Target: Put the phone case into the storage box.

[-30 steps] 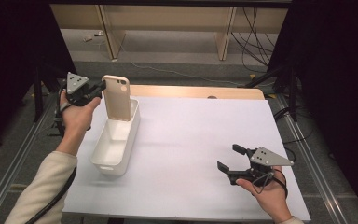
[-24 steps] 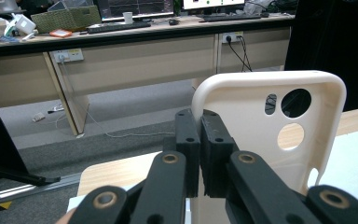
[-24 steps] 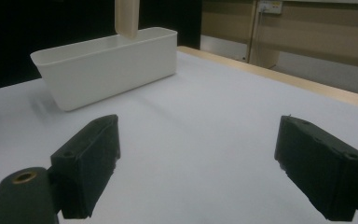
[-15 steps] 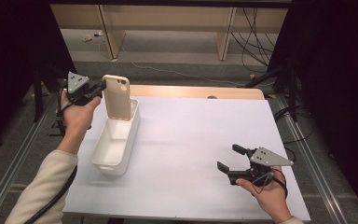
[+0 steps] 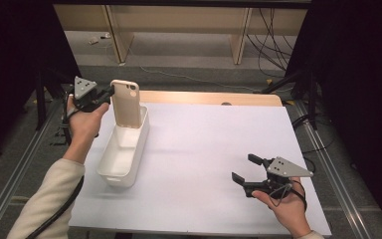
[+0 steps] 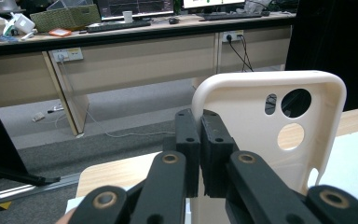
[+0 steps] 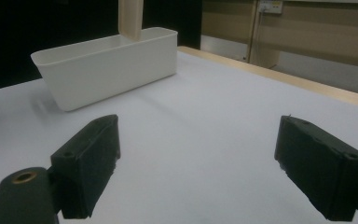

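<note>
1. High view: the left gripper (image 5: 104, 94) is clenched on the upper left edge of a cream phone case (image 5: 126, 104), which stands upright with its lower end inside the far end of the white bin (image 5: 124, 149) on the table (image 5: 219, 149). The right gripper (image 5: 244, 172) rests near the table's right front, jaws spread, grasping nothing. I judge the hold risky, since one edge pinch high on a tall, thin case could let it pivot and swing

2. Left gripper view: the left gripper's (image 6: 200, 154) jaws are closed on the phone case's (image 6: 261, 140) rim, close to a rounded corner. The bite looks narrow; on soft, smooth material it could slip off, and the case would probably drop or lean against the bin wall

3. Right gripper view: the right gripper (image 7: 205, 163) is released, jaws wide apart over bare table, well apart from the white bin (image 7: 107, 65), with the phone case (image 7: 130, 18) rising from its far end. If the case catches the rim, this light bin may tip or slide, and this hand is too far off to steady it
</note>
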